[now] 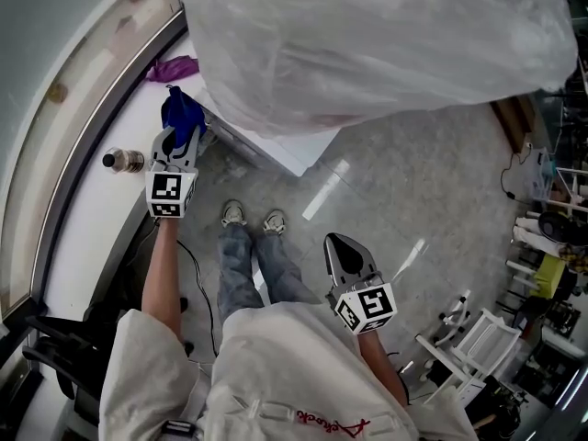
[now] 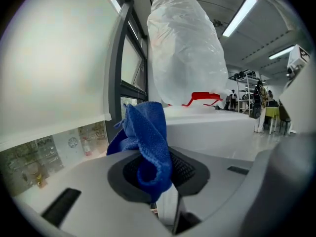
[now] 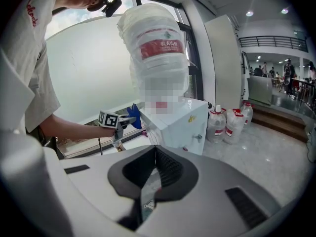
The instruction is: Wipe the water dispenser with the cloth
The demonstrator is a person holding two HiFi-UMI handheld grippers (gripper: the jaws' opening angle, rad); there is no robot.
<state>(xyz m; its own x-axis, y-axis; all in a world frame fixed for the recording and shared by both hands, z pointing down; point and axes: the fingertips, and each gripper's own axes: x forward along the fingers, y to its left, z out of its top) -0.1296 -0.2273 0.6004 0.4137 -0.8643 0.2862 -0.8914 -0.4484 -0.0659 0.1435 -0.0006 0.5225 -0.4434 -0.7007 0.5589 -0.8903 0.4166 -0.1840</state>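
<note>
The white water dispenser [image 1: 280,143] stands in front of me, topped by a large bottle wrapped in a clear plastic bag [image 1: 367,35]. My left gripper [image 1: 182,136] is shut on a blue cloth [image 1: 181,110], held just left of the dispenser's top corner. In the left gripper view the cloth [image 2: 148,142] bunches up out of the jaws, with the dispenser [image 2: 212,132] close behind. My right gripper [image 1: 347,257] hangs low over the floor, shut and holding nothing. The right gripper view shows the dispenser [image 3: 175,122], the bottle [image 3: 155,48] and the cloth [image 3: 133,115] at its left edge.
A white window sill [image 1: 92,209] runs along the left, carrying a purple cloth [image 1: 173,66] and a small bottle [image 1: 122,161]. Several water jugs [image 3: 229,122] stand on the floor right of the dispenser. A black chair [image 1: 46,347] is behind left, white furniture [image 1: 478,338] to the right.
</note>
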